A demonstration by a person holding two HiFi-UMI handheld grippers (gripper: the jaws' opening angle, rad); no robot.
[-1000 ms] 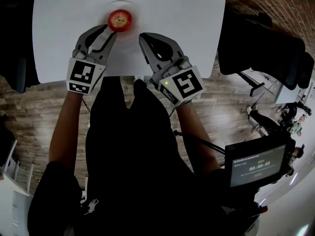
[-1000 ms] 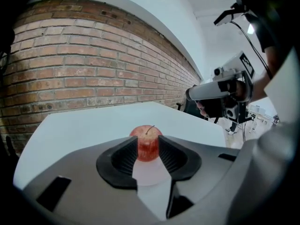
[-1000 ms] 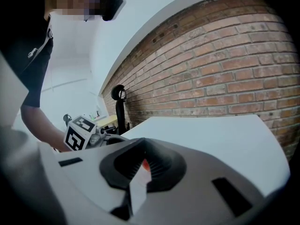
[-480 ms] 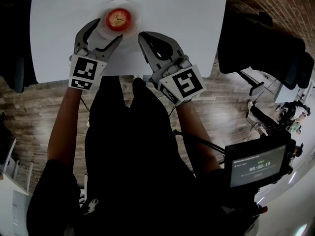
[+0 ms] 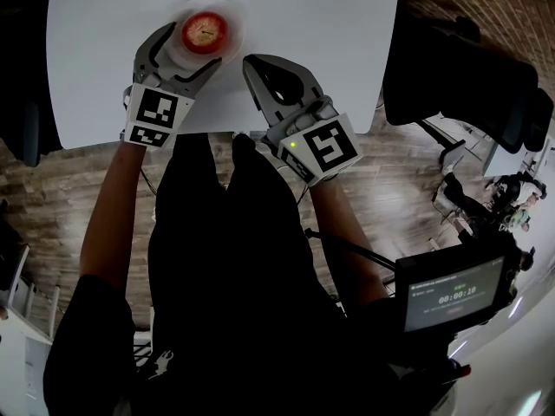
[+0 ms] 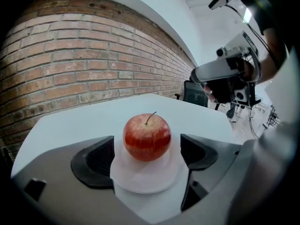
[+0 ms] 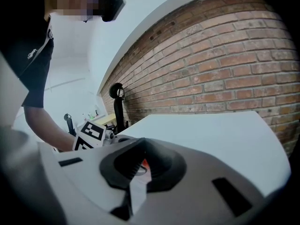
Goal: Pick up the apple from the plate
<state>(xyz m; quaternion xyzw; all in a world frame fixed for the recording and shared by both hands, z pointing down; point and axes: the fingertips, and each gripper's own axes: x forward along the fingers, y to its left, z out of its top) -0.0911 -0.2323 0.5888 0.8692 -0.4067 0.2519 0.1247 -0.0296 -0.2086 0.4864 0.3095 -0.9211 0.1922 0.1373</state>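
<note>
A red apple (image 5: 205, 31) stands on a small white plate (image 5: 231, 48) at the far side of the white table. My left gripper (image 5: 185, 55) reaches up to the plate; its jaws have just been opening and now stand wide. In the left gripper view the apple (image 6: 146, 137) sits upright on the plate (image 6: 140, 184) between the two dark pads (image 6: 96, 161), which do not touch it. My right gripper (image 5: 264, 76) rests over the table to the right of the plate, shut and empty. Its own view shows the closed pads (image 7: 161, 165).
The table's (image 5: 329, 24) near edge runs just under both grippers, with wooden floor below it. A black office chair (image 5: 460, 76) stands at the right. A small screen with a timer (image 5: 453, 291) hangs at my right side. A brick wall (image 6: 84, 64) lies behind the table.
The left gripper has moved forward to the plate and its jaws have spread from nearly closed to wide, now flanking the apple. The right gripper has not moved.
</note>
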